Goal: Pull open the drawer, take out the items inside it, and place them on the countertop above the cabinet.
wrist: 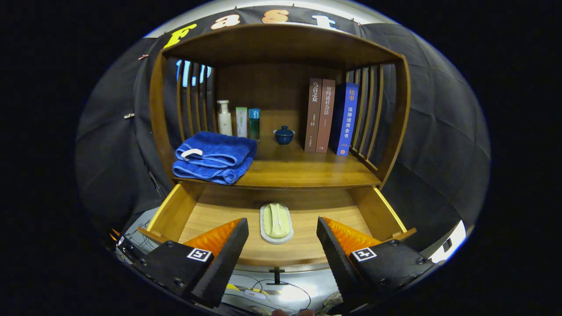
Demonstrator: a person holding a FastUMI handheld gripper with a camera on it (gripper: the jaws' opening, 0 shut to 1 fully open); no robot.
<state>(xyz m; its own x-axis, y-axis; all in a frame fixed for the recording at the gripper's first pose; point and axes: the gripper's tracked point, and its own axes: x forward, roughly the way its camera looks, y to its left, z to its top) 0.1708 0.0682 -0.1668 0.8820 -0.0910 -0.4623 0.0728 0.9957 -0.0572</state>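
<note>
We are looking straight into the wooden cabinet (pixel 281 48), and the drawer (pixel 175 210) below its shelf stands pulled out toward us. Our gripper (pixel 281 235) is spread wide, its two fingers well apart and holding nothing, one to each side over the front part of the drawer. Right between them, on the drawer's wooden floor, lies the soap dish (pixel 276 223), a pale oval tray with a light green bar on it, lengthwise toward us. Neither finger touches it; there is clear wood on both sides.

Up on the countertop (pixel 303 171) above the drawer we see plenty. At the left front sits a folded blue towel (pixel 215 157), its edge reaching the lip of the countertop. Behind it, along the back, we have a white bottle (pixel 225 118), a pale green tube (pixel 241 121) and a teal bottle (pixel 254 123), close together in a row. Near the middle at the back sits a small dark blue lidded cup (pixel 284 135). To its right stand three books upright, side by side: two brown books (pixel 319 115) and a blue book (pixel 347 119) beside the slatted side wall.

Below the drawer front we catch a shiny floor (pixel 281 294) with thin cables across it.
</note>
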